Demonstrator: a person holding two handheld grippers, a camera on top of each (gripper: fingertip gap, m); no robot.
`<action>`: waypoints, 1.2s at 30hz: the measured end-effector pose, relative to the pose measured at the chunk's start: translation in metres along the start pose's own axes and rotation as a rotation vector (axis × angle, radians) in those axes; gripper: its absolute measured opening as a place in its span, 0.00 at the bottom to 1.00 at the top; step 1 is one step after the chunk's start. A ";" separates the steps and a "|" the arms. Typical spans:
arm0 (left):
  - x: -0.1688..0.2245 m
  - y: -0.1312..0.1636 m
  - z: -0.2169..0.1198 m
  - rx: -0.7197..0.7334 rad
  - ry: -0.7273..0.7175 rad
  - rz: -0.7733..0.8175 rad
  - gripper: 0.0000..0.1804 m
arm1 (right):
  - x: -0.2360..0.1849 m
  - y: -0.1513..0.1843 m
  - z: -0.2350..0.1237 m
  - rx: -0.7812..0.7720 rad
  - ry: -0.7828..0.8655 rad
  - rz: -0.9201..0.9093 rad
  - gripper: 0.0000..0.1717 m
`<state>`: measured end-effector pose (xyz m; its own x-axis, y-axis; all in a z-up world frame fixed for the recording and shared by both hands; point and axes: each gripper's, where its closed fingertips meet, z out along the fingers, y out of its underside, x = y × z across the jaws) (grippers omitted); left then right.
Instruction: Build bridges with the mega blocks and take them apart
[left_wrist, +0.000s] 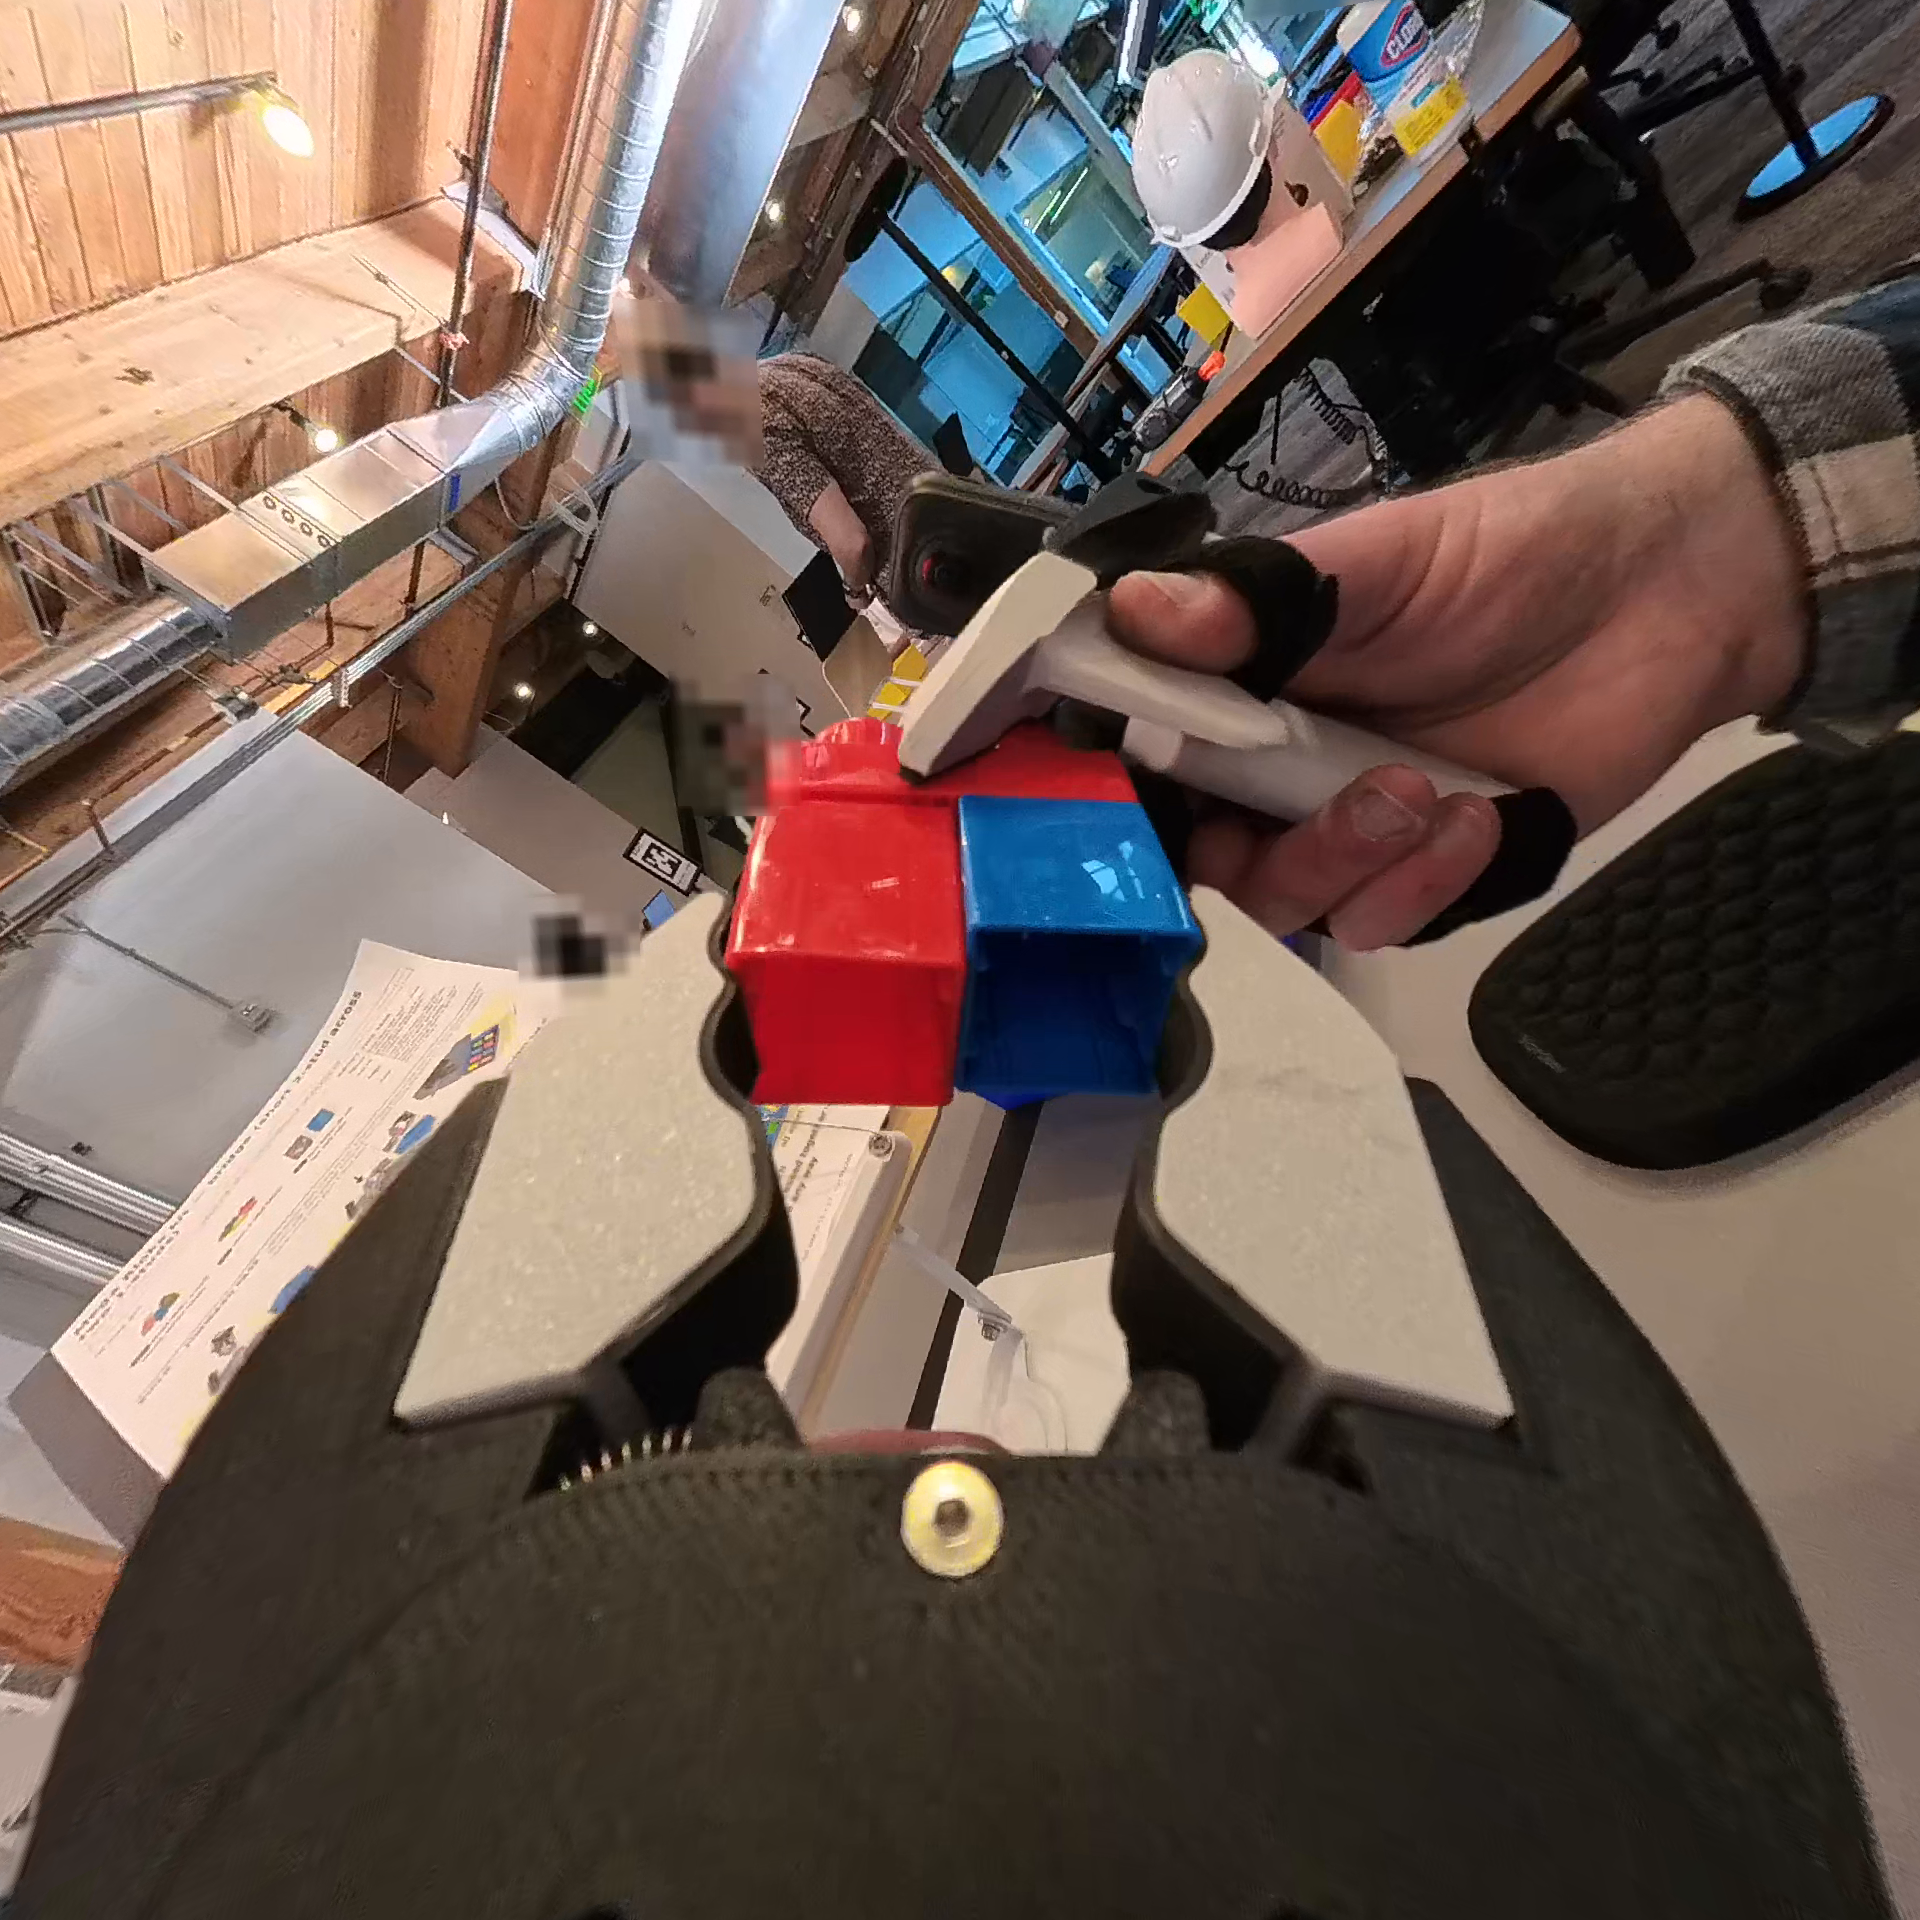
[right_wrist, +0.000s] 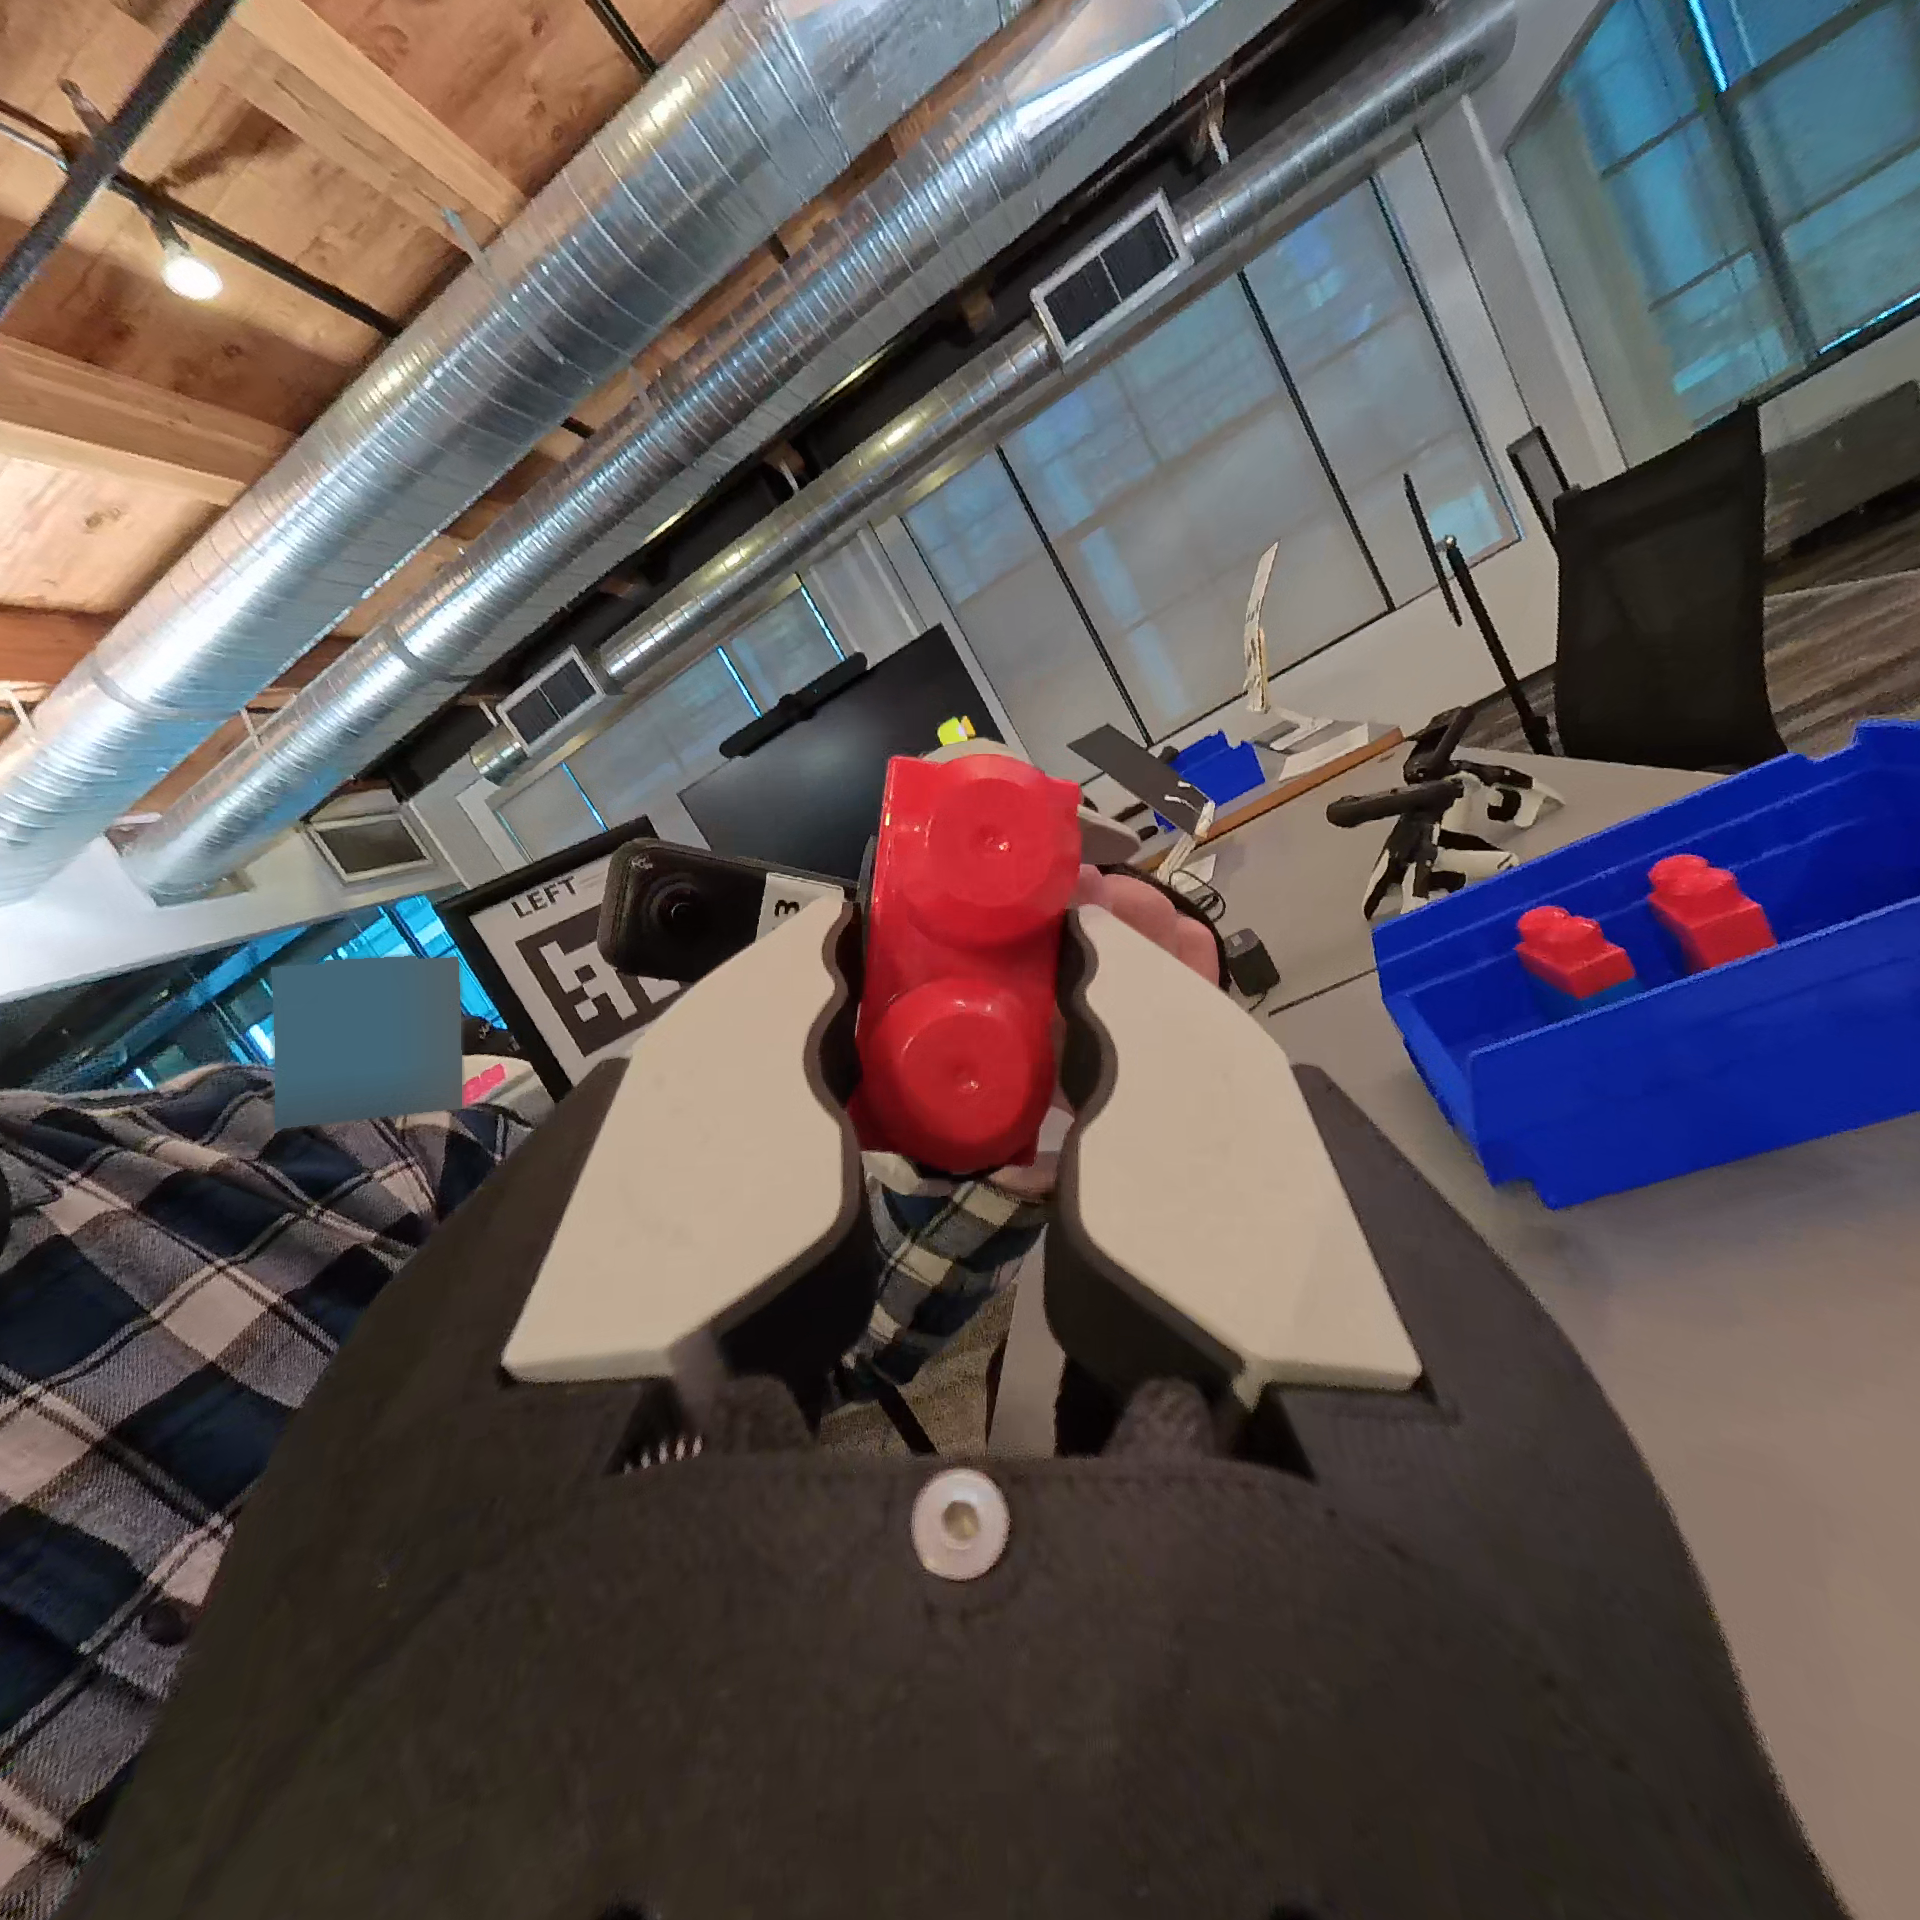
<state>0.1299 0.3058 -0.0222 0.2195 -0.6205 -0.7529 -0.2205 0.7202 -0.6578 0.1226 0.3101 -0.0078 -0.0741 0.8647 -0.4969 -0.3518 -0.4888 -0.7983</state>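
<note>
Overhead, exposed timber ceiling (right_wrist: 156, 436) with ribbed silver ducts (right_wrist: 540, 374); below, pale grey tabletop (right_wrist: 1662, 1351) carrying blue plastic bin (right_wrist: 1621, 1060). Left gripper (left_wrist: 961, 997) clamped on side-by-side red plastic block (left_wrist: 847, 956) and blue plastic block (left_wrist: 1070, 935); right gripper (right_wrist: 961, 997) pinching two-stud red brick (right_wrist: 961, 966), all raised above table.

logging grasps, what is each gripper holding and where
Left gripper: red block and blue block, side by side, outer faces. Right gripper: two-stud red block, long sides.
</note>
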 end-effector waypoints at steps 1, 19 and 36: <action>0.000 -0.001 -0.001 0.004 -0.001 0.002 0.41 | -0.001 0.000 0.000 -0.014 0.002 -0.002 0.21; -0.016 0.012 -0.038 -0.051 -0.010 -0.055 0.41 | 0.044 -0.077 -0.138 -0.050 0.447 -0.176 0.21; 0.019 0.016 -0.010 -0.023 0.161 -0.100 0.41 | 0.073 -0.031 -0.128 -0.463 0.370 -0.019 0.45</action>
<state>0.1208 0.3027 -0.0470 0.0867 -0.7319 -0.6759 -0.2272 0.6460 -0.7287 0.2471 0.3737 -0.0632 0.2878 0.8165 -0.5005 0.1002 -0.5454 -0.8322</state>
